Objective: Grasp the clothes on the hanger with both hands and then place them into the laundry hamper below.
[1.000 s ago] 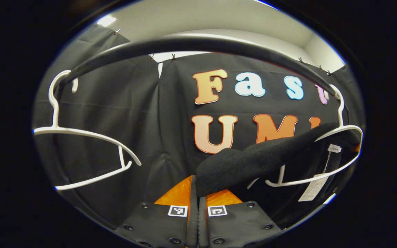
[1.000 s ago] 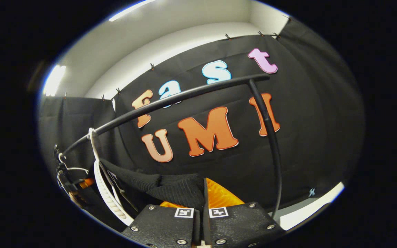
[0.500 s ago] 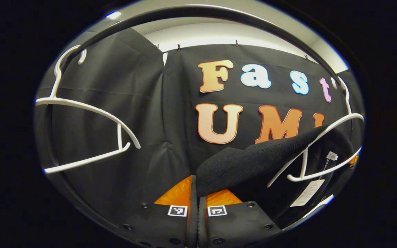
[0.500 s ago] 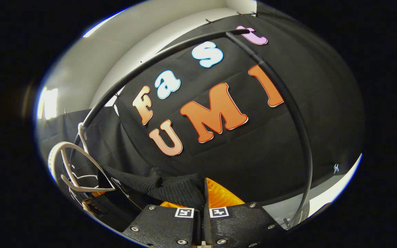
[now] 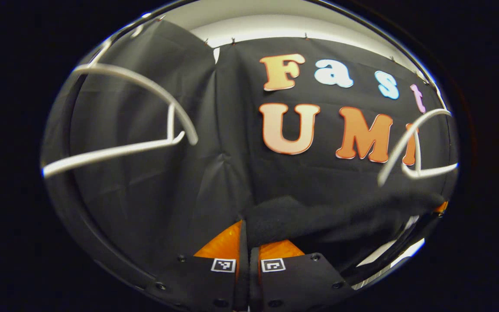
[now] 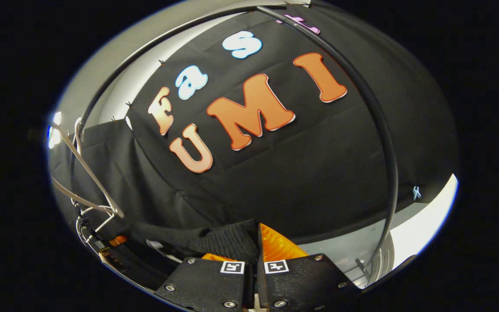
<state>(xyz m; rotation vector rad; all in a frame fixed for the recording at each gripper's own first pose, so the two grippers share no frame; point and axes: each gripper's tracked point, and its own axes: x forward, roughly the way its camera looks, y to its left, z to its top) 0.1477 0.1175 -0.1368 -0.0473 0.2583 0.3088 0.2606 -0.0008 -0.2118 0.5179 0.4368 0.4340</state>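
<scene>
Left gripper view: left gripper (image 5: 248, 245) jaws pinched together on a fold of the garment (image 5: 319, 216), a black ribbed knit, soft and thick. Cloth bulges out just ahead of the tips and stretches off to the right as a sagging band. Above its far end, well apart from it, a white plastic hanger (image 5: 414, 147), thin curved arms, bare. A second white hanger (image 5: 145, 117) upper left, same curved shape, also bare. A glossy black round tube (image 5: 85, 234) arcs along the lower left edge.

Right gripper view: right gripper (image 6: 256, 242) jaws clamped on the other end of the garment (image 6: 228, 242); ribbing is coarse and clear at the grip, bunched into a lump on the left jaw side. From there the knit runs left as a narrow strip toward the other gripper (image 6: 102, 251), small and partly hidden at the far left edge. White hanger (image 6: 89, 173) above it, slim and angled. Black rack tube (image 6: 379, 125), smooth and round, bends from overhead down the right side to a pale floor (image 6: 422, 216).
</scene>
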